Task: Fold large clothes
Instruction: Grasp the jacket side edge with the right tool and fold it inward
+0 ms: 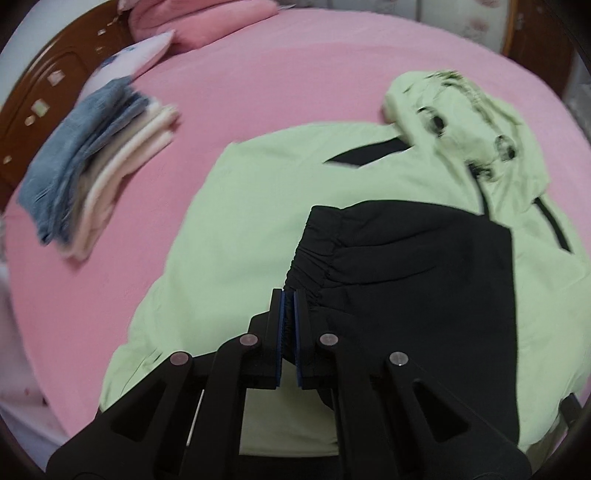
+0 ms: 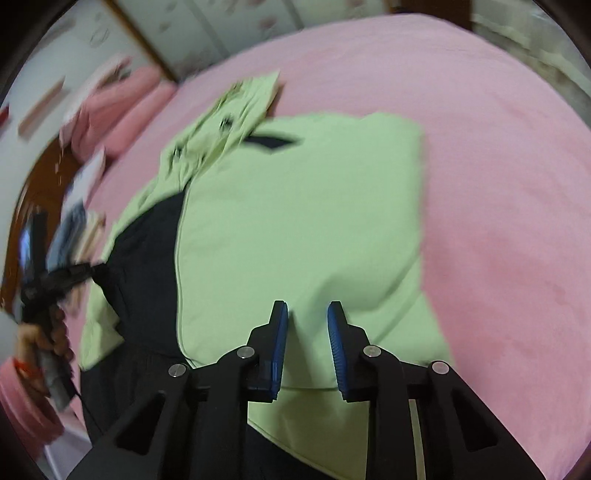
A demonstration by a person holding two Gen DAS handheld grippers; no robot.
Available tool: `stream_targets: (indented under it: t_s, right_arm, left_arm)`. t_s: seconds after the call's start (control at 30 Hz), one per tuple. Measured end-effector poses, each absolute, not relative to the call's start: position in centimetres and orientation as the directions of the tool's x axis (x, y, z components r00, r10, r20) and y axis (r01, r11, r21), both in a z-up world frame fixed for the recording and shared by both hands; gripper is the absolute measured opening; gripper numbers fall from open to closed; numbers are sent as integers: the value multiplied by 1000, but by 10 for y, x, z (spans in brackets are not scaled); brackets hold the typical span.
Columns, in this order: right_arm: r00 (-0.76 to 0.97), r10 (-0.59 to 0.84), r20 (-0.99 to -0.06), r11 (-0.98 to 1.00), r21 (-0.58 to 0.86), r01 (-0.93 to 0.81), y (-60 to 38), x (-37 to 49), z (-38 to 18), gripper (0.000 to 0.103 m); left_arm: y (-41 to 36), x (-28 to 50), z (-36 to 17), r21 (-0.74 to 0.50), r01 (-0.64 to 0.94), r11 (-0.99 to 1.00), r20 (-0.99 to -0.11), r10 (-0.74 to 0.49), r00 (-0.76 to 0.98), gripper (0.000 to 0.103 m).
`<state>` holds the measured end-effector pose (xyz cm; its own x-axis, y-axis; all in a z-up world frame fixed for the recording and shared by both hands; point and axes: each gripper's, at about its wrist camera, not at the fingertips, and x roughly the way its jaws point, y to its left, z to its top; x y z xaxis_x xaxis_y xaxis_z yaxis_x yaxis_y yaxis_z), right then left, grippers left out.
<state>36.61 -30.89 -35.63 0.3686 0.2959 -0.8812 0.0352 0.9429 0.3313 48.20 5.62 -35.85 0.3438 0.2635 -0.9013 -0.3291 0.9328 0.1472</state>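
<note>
A bed (image 1: 295, 74) covered by a pink sheet filled most of both views, with a brown wooden headboard (image 1: 48, 85) at its far-left edge in the left wrist view. The task's garment, a light green jacket (image 1: 229, 229) with black panels, lay spread across the middle of the sheet, its hood (image 1: 454, 107) bunched at the end farthest from the cameras. A black sleeve (image 1: 406, 266) with a gathered elastic cuff was laid across the green body of the jacket. A stack of folded clothes (image 1: 96, 170), blue denim on top of cream layers, sat on the sheet well apart from the jacket, towards the headboard. A pink pillow (image 1: 199, 18) lay at the head of the bed, near a pale cushion (image 1: 133, 62). The left gripper (image 1: 289, 295) was clenched on the cuff edge of the black sleeve, with the fabric pinched between its blue pads. In the right wrist view, this gripper appeared at the left edge, blurred, carried by a hand (image 2: 44, 332). The right gripper (image 2: 307, 306) hung over the green panel of the jacket with its jaws parted; no fabric was pinched between the fingers (image 2: 337, 332), and whether the tips touched the cloth could not be determined.
</note>
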Motion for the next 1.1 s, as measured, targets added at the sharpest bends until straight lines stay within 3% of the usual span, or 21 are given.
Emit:
stream_targets:
  t_s: [0.07, 0.13, 0.17, 0.27, 0.43, 0.6, 0.7, 0.87, 0.93, 1.0, 1.1]
  right_arm:
    - [313, 269, -911, 958, 287, 12, -304, 376, -373, 20]
    - [328, 234, -915, 965, 259, 33, -312, 380, -382, 11]
    - [339, 215, -916, 965, 252, 71, -321, 382, -387, 0]
    - [384, 170, -908, 947, 258, 191, -354, 381, -394, 0]
    - [413, -26, -911, 958, 95, 270, -367, 373, -386, 0]
    - [426, -83, -901, 943, 67, 325, -373, 368, -365, 0]
    - [503, 51, -863, 930, 225, 292, -377, 358, -341, 5]
    - [450, 335, -828, 906, 414, 88, -348, 366, -340, 10]
    - [383, 432, -816, 879, 477, 24, -328, 379, -352, 10]
    - [347, 451, -822, 877, 480, -1, -311, 392, -361, 10]
    - [319, 472, -822, 872, 489, -33, -290, 407, -372, 10]
  left_arm:
    - [55, 474, -362, 175, -365, 915, -911, 291, 293, 3]
    - [51, 464, -364, 167, -380, 910, -913, 288, 289, 3]
    - [49, 461, -364, 152, -370, 916, -912, 274, 304, 3]
    - [41, 463, -368, 132, -321, 938, -913, 241, 328, 2]
    - [35, 479, -360, 100, -275, 956, -910, 200, 364, 3]
    - [57, 499, -341, 254, -350, 902, -842, 384, 379, 3]
    - [75, 499, -323, 108, -360, 927, -871, 263, 416, 3]
    - [22, 488, -321, -246, -68, 967, -910, -206, 359, 3]
    - [-13, 484, -336, -253, 2, 967, -918, -241, 314, 3]
    - [-46, 483, -364, -148, 57, 987, -953, -158, 257, 3]
    - [-41, 485, -396, -143, -16, 990, -966, -136, 219, 2]
